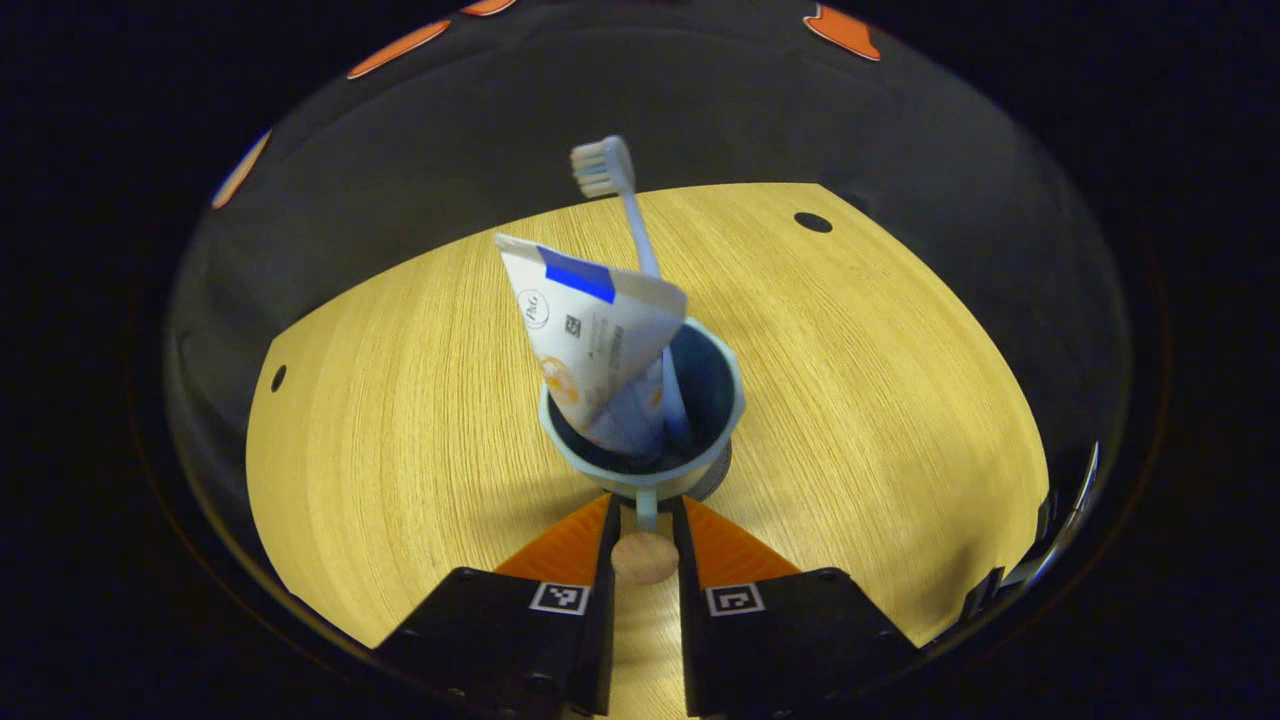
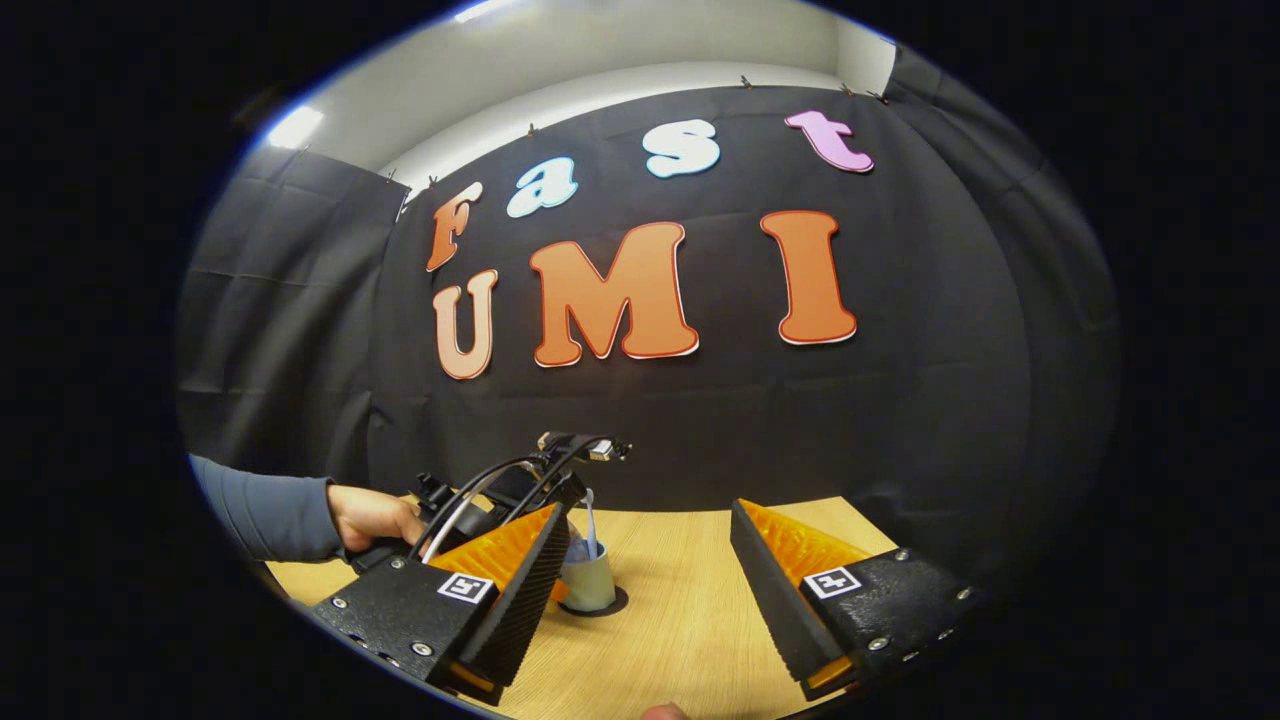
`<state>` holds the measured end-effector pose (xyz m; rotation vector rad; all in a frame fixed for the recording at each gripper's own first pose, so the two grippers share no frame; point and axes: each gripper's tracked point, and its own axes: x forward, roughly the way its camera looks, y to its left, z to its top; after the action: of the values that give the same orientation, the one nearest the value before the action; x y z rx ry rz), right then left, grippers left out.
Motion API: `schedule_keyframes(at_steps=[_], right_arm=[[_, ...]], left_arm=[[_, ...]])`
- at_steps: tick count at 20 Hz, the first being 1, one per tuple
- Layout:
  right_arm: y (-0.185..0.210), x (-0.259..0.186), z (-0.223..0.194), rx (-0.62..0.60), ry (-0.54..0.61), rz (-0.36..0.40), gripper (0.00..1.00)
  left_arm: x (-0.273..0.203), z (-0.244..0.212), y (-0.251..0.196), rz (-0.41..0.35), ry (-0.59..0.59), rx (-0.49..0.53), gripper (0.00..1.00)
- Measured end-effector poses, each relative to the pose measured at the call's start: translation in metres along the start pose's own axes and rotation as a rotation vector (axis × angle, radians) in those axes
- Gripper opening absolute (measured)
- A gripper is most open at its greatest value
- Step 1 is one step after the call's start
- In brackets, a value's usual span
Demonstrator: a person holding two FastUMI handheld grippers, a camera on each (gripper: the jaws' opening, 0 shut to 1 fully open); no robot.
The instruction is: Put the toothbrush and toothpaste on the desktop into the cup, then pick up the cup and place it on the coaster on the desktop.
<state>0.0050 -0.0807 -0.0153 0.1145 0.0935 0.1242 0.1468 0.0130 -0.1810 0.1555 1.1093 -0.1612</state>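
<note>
Pale-blue cup handle (image 1: 646,508) sits between the left gripper (image 1: 646,525) fingers, contact unclear. Cup (image 1: 640,420) holds white toothpaste tube (image 1: 590,340) and toothbrush (image 1: 625,220), standing on dark coaster (image 1: 718,475), wood desktop (image 1: 420,400). Right gripper (image 2: 650,570) spread, empty.

This is a recording booth set up as a staged test space, not a lived-in home. A black cloth wall (image 2: 700,420) hangs clipped along its top edge, right behind a light wood-grain worktop (image 2: 690,620). Above the cloth runs a plain pale wall (image 2: 620,50) with a bright ceiling light (image 2: 295,127). The worktop (image 1: 400,400) has small round holes (image 1: 813,222) near its edges.
</note>
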Motion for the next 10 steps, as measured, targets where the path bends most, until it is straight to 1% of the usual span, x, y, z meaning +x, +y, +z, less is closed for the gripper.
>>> schedule_keyframes(at_steps=[2,3,5,8,10], right_arm=[[0.002,0.003,-0.003,-0.008,0.011,-0.008,0.97],[0.003,0.003,-0.002,-0.014,0.009,-0.011,0.97],[0.006,0.005,0.004,-0.024,-0.010,-0.020,0.97],[0.014,0.010,0.008,-0.032,-0.034,-0.028,0.97],[0.017,0.013,0.012,-0.038,-0.050,-0.040,0.97]], left_arm=[[-0.013,0.013,-0.001,-0.005,-0.059,0.008,0.67],[-0.020,0.019,0.001,0.002,-0.092,0.014,0.82],[-0.032,0.028,0.008,0.023,-0.182,0.025,0.95],[-0.071,0.046,0.025,0.082,-0.335,0.017,0.98],[-0.103,0.053,0.030,0.061,-0.455,-0.032,0.98]])
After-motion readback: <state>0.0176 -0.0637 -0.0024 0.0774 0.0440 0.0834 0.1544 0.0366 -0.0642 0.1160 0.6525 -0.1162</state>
